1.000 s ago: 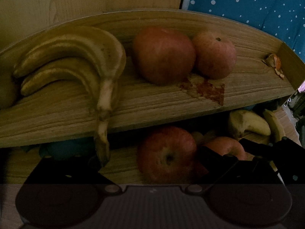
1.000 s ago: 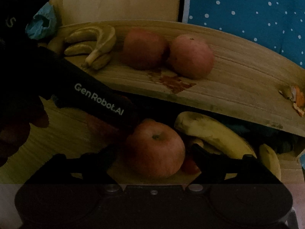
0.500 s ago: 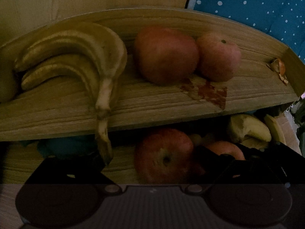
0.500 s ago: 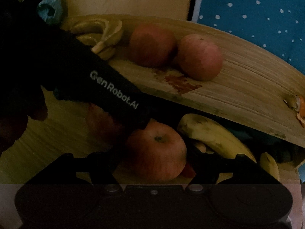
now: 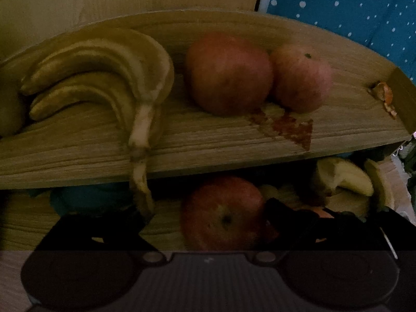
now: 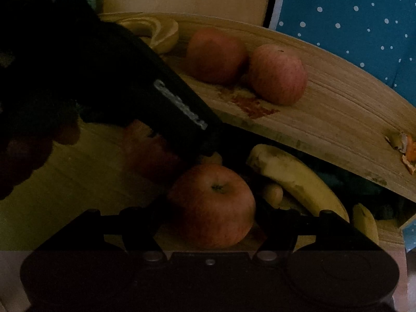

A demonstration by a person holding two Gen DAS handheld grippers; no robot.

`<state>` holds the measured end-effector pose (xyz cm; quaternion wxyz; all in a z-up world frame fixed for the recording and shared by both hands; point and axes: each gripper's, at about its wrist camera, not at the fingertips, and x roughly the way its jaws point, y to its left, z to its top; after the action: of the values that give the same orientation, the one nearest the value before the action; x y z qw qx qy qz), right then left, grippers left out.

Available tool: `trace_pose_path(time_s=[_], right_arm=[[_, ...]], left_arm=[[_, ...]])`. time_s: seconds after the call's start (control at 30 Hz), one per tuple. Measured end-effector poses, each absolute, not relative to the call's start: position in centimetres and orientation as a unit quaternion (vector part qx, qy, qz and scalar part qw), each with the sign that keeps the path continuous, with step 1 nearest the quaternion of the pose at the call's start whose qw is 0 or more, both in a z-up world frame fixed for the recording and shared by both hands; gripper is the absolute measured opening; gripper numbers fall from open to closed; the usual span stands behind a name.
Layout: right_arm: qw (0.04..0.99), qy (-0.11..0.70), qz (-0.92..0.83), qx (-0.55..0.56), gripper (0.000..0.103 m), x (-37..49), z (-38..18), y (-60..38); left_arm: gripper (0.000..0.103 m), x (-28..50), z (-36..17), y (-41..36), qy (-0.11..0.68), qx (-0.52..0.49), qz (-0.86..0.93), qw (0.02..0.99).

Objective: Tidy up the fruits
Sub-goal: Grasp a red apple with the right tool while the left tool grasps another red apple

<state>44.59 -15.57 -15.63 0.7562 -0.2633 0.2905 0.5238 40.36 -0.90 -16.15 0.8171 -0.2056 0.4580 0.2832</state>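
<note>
A two-tier wooden shelf (image 5: 208,145) carries a banana bunch (image 5: 109,78) and two apples (image 5: 228,72) on its upper board. On the lower board, a red apple (image 5: 223,213) lies between the fingers of my left gripper (image 5: 208,215), which is open, with a gap on the apple's left side. My right gripper (image 6: 212,208) is shut on a second apple (image 6: 213,205), its fingers pressing both sides. In the right wrist view the left gripper's black body (image 6: 156,98) crosses the frame and hides part of its apple (image 6: 148,150).
Loose bananas (image 6: 296,179) lie on the lower board to the right. Orange peel scraps (image 5: 384,96) sit at the upper board's right end, and a reddish stain (image 5: 291,127) in front of the apples. A blue dotted cloth (image 6: 351,13) hangs behind.
The right gripper has pushed further in around its apple and narrowed on it. The left gripper has crept slightly closer to the shelf, its apple still between the fingers.
</note>
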Motion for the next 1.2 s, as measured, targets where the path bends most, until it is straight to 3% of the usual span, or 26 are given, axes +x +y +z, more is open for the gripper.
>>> trace_pose_path(time_s=[0.27, 0.33, 0.7, 1.2], right_arm=[[0.756, 0.291, 0.526, -0.257, 0.072, 44.7, -15.8, -15.7], [0.758, 0.29, 0.526, -0.253, 0.072, 44.5, -15.8, -15.9], [0.762, 0.288, 0.522, -0.252, 0.071, 43.5, -15.8, -16.3], [0.776, 0.318, 0.484, -0.251, 0.071, 36.5, -15.1, -17.0]], left_arm=[[0.088, 40.6, -16.8, -1.3, 0.454, -0.212, 0.287, 0.816], [0.074, 40.5, -16.6, -1.5, 0.451, -0.209, 0.285, 0.819], [0.074, 38.5, -16.6, -2.5, 0.454, -0.201, 0.269, 0.825], [0.074, 30.0, -16.2, -2.2, 0.491, -0.205, 0.24, 0.812]])
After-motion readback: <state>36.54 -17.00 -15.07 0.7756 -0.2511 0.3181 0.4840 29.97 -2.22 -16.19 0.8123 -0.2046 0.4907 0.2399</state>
